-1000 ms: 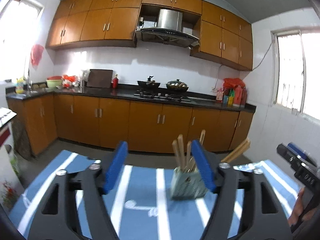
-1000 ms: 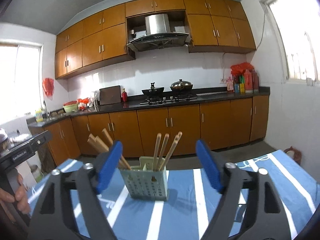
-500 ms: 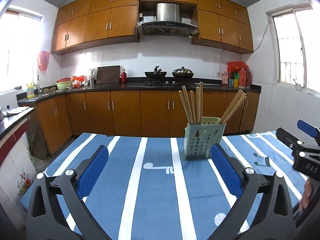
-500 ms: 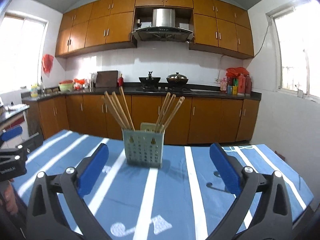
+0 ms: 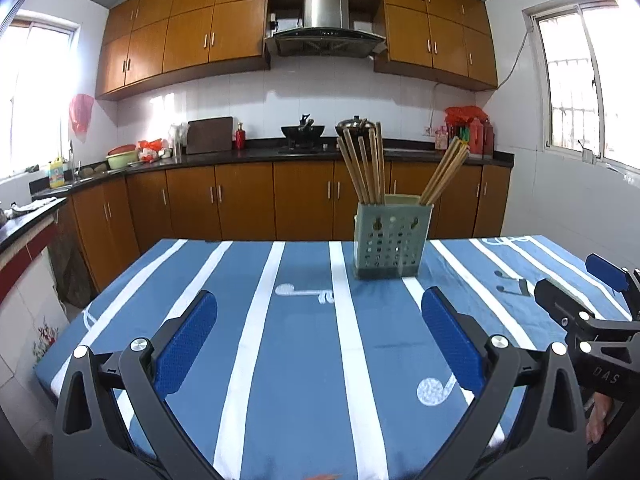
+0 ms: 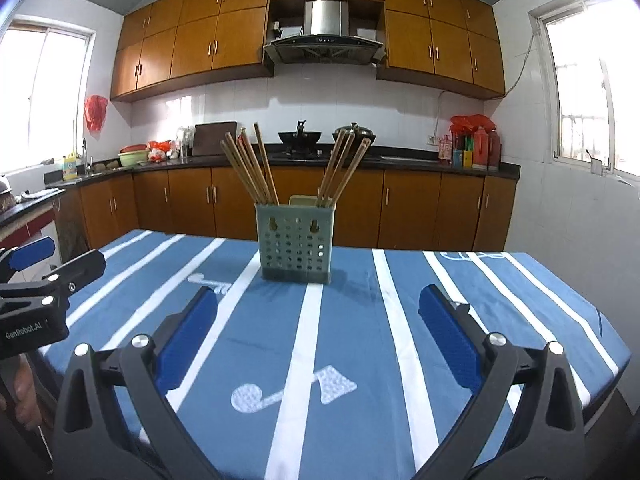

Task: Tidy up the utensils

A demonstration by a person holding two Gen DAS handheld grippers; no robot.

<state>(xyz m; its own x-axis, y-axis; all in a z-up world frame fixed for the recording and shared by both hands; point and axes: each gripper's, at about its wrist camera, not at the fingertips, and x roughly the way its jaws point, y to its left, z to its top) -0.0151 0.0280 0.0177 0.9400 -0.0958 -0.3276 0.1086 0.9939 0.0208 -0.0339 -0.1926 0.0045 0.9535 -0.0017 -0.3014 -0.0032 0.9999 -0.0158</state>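
Looking along the left gripper [image 5: 320, 338]: jaws wide, nothing between them, chopstick holder [image 5: 393, 242] standing well ahead on the table [image 5: 304, 360]. Right gripper [image 6: 319, 338], also wide and empty; a careless reach could topple the holder, spilling the leaning chopsticks [image 6: 250, 172].

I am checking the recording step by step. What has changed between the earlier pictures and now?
Both the left gripper and the right gripper drew back from the holder and their jaws have just been opening wide, with nothing between them. The holder, its chopsticks and the tablecloth stayed in place.
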